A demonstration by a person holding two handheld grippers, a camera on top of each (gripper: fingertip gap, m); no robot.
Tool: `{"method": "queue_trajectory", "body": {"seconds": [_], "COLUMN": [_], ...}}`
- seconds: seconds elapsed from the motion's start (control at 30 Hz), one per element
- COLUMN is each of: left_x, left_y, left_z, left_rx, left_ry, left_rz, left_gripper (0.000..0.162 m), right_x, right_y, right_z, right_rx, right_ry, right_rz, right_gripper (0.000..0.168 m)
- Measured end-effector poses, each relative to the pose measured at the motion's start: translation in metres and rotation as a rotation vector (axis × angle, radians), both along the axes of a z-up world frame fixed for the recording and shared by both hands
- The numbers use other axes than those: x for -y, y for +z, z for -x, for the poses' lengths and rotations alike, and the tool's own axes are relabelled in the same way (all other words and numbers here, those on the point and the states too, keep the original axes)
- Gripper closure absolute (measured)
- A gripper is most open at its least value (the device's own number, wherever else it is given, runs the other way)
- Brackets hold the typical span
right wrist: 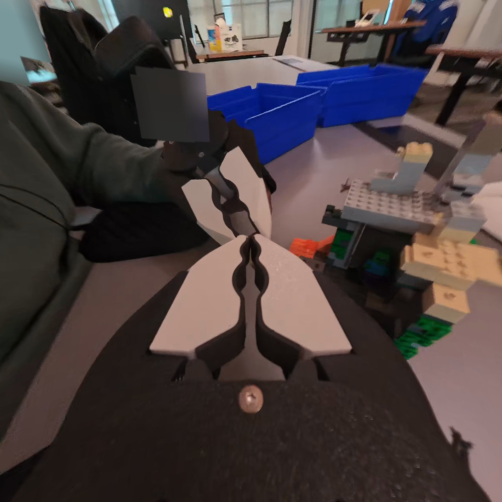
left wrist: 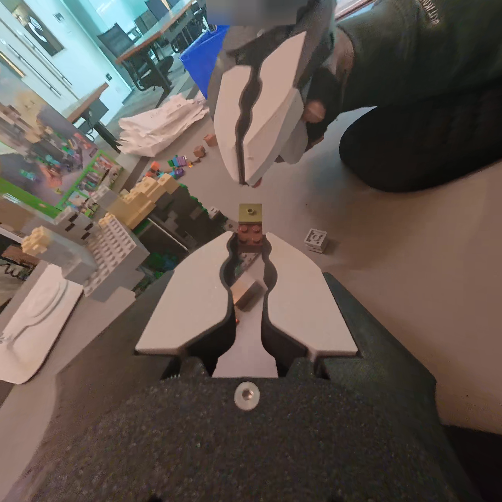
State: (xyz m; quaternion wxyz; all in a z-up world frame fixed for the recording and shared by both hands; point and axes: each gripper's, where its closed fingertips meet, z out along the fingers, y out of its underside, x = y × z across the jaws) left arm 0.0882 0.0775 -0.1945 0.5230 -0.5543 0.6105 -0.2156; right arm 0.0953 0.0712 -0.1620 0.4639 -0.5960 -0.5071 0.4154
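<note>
Nothing can be read with certainty. In the left wrist view, pale lettering curves along the dark sleeve (left wrist: 432, 16) at 1 o'clock, warped beyond reading. The colourful toy box (left wrist: 54, 163) at 10 o'clock bears blurred print. The small grey cube (left wrist: 316, 240) at 3 o'clock carries a printed pattern. In the right wrist view, the cartons (right wrist: 225, 38) at 12 o'clock show illegible logos.

Right wrist view: brick build (right wrist: 423, 236) heavily blurred and cut off at the right edge — small figures beneath its grey plate unreadable. Right tool (right wrist: 249, 239) tips pressed together, anything pinched too small to tell. Left wrist view: lower part of brown brick stack (left wrist: 250, 236) hidden between left tool (left wrist: 250, 239) tips; picture box (left wrist: 49, 163) cropped at left edge.
</note>
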Motion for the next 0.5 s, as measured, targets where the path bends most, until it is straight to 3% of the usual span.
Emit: {"method": "queue_trajectory", "body": {"seconds": [0.03, 0.07, 0.13, 0.2, 0.27, 0.5], "left_x": [0.000, 0.001, 0.004, 0.006, 0.008, 0.012], "left_y": [-0.002, -0.003, -0.004, -0.005, -0.006, -0.007], "left_z": [0.000, -0.001, -0.002, -0.003, -0.003, -0.004], "left_rx": [-0.004, -0.005, -0.006, -0.009, -0.018, -0.002], "left_ry": [-0.004, -0.007, -0.023, -0.037, -0.044, -0.079], "left_rz": [0.010, 0.017, 0.033, 0.045, 0.050, 0.109], "left_gripper": [0.145, 0.145, 0.145, 0.145, 0.145, 0.145], "right_x": [-0.001, -0.003, -0.003, -0.001, 0.003, 0.007], "right_y": [-0.004, -0.010, -0.020, -0.025, -0.028, -0.033], "right_z": [0.001, 0.001, 0.002, 0.005, 0.006, 0.008], "right_rx": [0.037, 0.088, 0.155, 0.179, 0.199, 0.253], "right_ry": [-0.016, -0.037, -0.050, -0.037, -0.022, -0.009], "right_rz": [-0.040, -0.064, -0.095, -0.121, -0.147, -0.148], "right_gripper": [0.160, 0.141, 0.130, 0.134, 0.150, 0.148]}}
